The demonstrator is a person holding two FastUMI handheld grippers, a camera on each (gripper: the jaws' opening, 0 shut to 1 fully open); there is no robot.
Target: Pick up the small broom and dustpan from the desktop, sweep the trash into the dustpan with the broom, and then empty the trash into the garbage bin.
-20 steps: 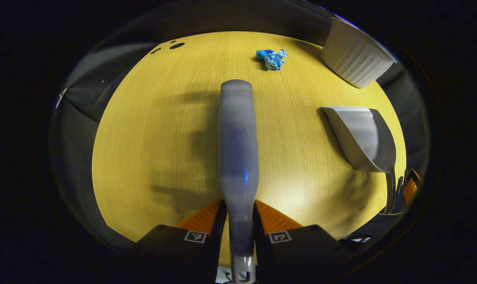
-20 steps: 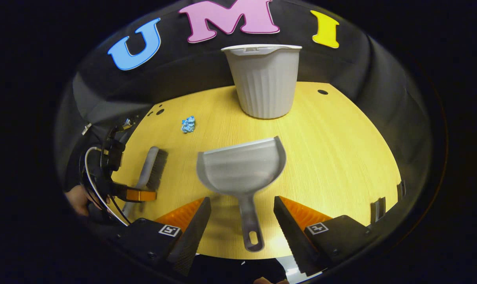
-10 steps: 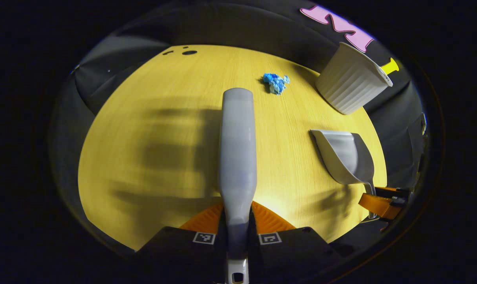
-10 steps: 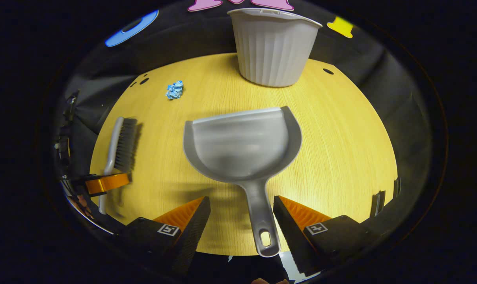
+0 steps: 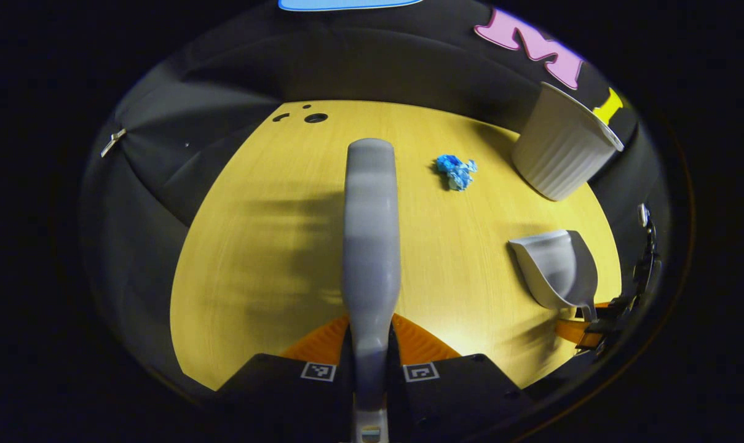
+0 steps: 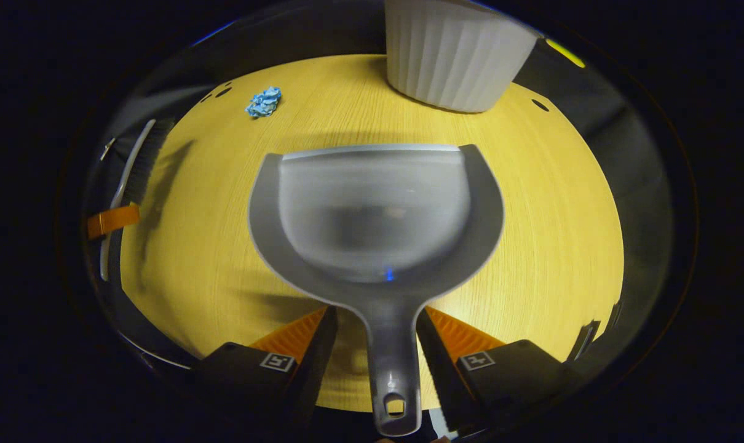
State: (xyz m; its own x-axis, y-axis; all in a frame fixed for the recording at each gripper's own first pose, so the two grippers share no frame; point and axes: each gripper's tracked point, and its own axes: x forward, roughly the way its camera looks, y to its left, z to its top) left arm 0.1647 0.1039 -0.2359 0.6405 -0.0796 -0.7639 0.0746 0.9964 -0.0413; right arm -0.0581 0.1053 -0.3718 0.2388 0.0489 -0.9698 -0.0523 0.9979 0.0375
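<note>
Left tool [image 5: 371,363] clamped broom [image 5: 371,246] | right tool [image 6: 372,344] flanked dustpan [image 6: 375,215] handle, grip unclear | we judged: close squarely, lift level.

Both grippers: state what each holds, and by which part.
Left gripper clamps the grey plastic broom at its handle's neck. Right gripper straddles the grey plastic dustpan handle, jaws not yet touching: nothing held.
</note>
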